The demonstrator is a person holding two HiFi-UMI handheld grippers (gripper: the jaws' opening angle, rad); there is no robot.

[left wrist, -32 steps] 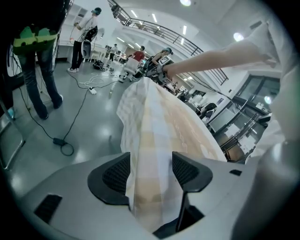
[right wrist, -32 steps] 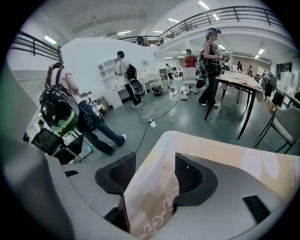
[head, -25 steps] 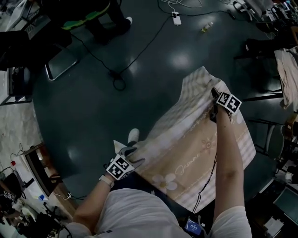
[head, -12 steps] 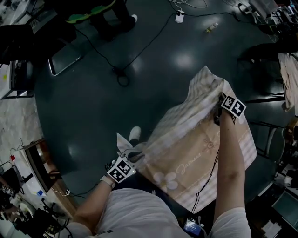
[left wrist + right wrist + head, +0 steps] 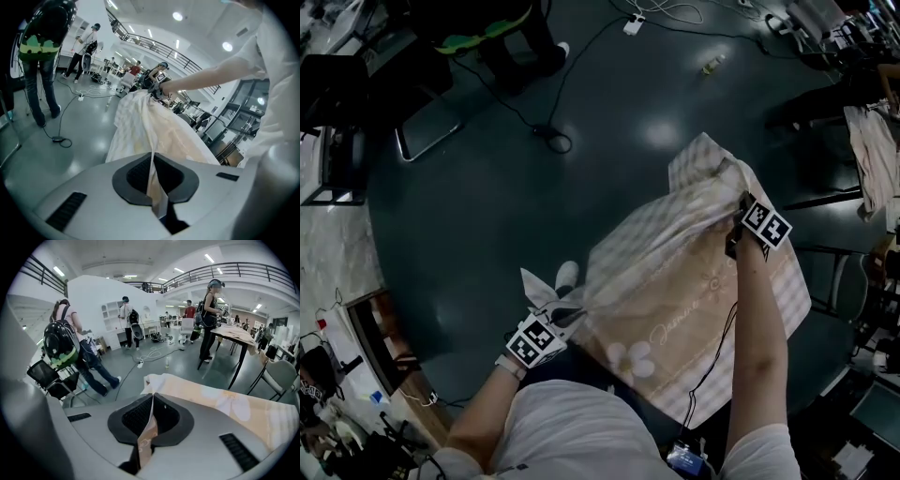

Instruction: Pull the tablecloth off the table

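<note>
Grips the beige fabric tablecloth (image 5: 675,281), printed with white flowers and striped at the border, in both hand-held tools. Clamps the left gripper (image 5: 565,312) on a thin fold at the cloth's near left corner, jaws pressed together with only fabric between them. Clamps the right gripper (image 5: 737,214) likewise on a bunched fold at the far right, jaws closed flat on the cloth. Holds the cloth stretched between the two, gathered into a ridge along its far left edge and spreading down to the near right, in front of the white-shirted torso (image 5: 581,431). Shows around it the glossy dark green-grey floor (image 5: 487,206), with a looped black cable (image 5: 553,139) at the far left and a white shoe (image 5: 568,274) just beside the left gripper. Shows, well beyond the right gripper, a standing person with a black backpack (image 5: 70,352).
</note>
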